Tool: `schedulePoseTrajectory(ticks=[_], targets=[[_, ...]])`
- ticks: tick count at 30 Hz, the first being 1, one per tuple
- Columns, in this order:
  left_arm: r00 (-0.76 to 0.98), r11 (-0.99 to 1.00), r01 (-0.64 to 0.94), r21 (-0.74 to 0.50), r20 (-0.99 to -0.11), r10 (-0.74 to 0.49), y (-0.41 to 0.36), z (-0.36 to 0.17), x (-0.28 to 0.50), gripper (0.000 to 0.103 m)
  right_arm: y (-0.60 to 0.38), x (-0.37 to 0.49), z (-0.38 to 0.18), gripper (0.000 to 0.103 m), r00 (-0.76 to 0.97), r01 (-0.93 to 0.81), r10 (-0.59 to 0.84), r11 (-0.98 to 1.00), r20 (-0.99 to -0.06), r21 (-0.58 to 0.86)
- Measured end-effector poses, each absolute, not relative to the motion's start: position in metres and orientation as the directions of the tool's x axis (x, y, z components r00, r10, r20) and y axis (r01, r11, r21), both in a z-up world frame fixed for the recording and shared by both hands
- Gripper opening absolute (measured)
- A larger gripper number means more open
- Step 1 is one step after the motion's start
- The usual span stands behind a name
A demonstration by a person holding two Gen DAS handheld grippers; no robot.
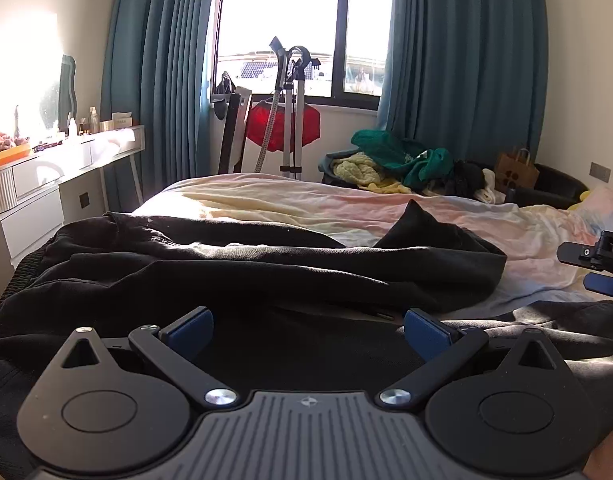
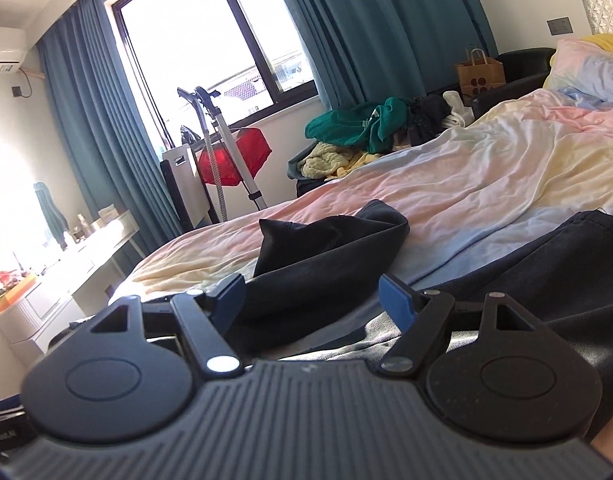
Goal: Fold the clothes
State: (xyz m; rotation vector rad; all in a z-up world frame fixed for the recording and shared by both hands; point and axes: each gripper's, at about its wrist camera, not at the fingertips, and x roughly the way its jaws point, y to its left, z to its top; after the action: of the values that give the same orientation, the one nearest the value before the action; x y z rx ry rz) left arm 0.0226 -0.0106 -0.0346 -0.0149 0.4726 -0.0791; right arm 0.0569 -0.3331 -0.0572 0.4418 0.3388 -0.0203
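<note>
My bed [image 1: 290,196] fills both views, pastel sheet rumpled. Black garment [image 1: 234,268] lies crumpled across the near end, one corner poking up. Clothes pile [image 1: 402,164] sits past the far edge, near the curtains [image 1: 462,64]. L gripper [image 1: 308,334] hangs just over the black cloth, jaws spread wide, nothing btwn them. R gripper [image 2: 312,304] is likewise spread wide, empty, over the garment's folded edge.
</note>
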Motion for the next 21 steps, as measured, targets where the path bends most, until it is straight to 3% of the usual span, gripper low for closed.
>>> schedulePoseTrajectory(ticks=[3,5,8,21], targets=[[0.884,0.999,0.044,-0.025,-0.465,-0.051,-0.005,-0.033,0.021,0.103,-0.331,0.063,-0.065,0.056,0.923,0.086,0.103,0.884,-0.370,0.459],[0.884,0.998,0.044,-0.034,-0.464,-0.055,0.001,-0.029,0.019,0.103,-0.331,0.065,-0.070,0.033,0.907,0.095,0.122,0.873,-0.403,0.479],[0.887,0.998,0.042,-0.046,-0.459,-0.058,0.011,-0.026,0.017,0.103,-0.331,0.066,-0.078,0.021,0.886,0.124,0.127,0.862,-0.446,0.491],[0.875,0.985,0.022,-0.171,-0.473,-0.101,0.045,-0.027,0.008,0.103,-0.338,0.096,-0.076,0.023,0.859,0.252,0.068,0.807,-0.507,0.534]])
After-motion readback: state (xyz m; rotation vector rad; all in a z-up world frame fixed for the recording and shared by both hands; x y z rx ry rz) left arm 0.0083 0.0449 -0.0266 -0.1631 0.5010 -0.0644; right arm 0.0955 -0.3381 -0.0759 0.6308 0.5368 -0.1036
